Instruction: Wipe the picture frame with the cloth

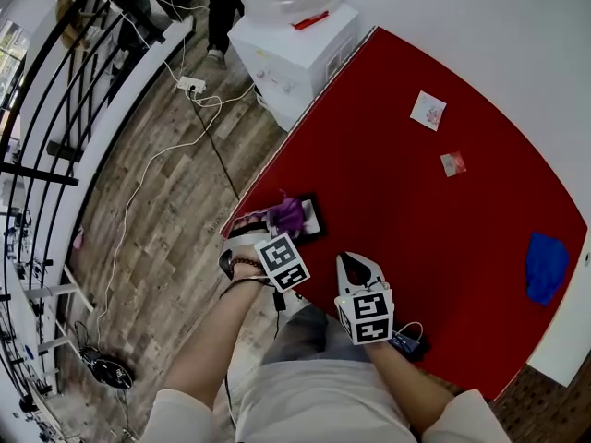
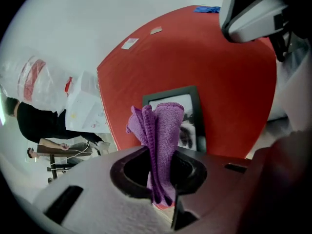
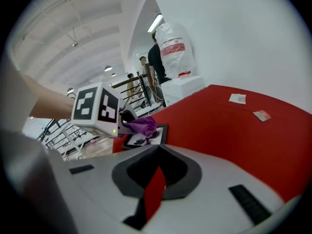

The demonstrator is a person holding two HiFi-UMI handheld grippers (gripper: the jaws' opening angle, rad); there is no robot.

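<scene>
A small black picture frame (image 1: 312, 218) lies flat near the left edge of the red table (image 1: 434, 229). My left gripper (image 1: 275, 224) is shut on a folded purple cloth (image 1: 288, 214), which hangs over the frame; I cannot tell whether they touch. In the left gripper view the cloth (image 2: 165, 126) sticks up from between the jaws, with the frame (image 2: 191, 112) just behind it. My right gripper (image 1: 359, 268) hovers to the right of the frame, shut and holding nothing. The right gripper view shows cloth (image 3: 142, 125) and frame (image 3: 146, 140) ahead to the left.
A blue cloth (image 1: 547, 266) lies at the table's right edge, and two small cards (image 1: 428, 110) (image 1: 452, 163) lie farther back. A white cabinet (image 1: 295, 49) with a water bottle stands beyond the table's corner. Cables and a power strip (image 1: 191, 85) cross the wooden floor by a railing.
</scene>
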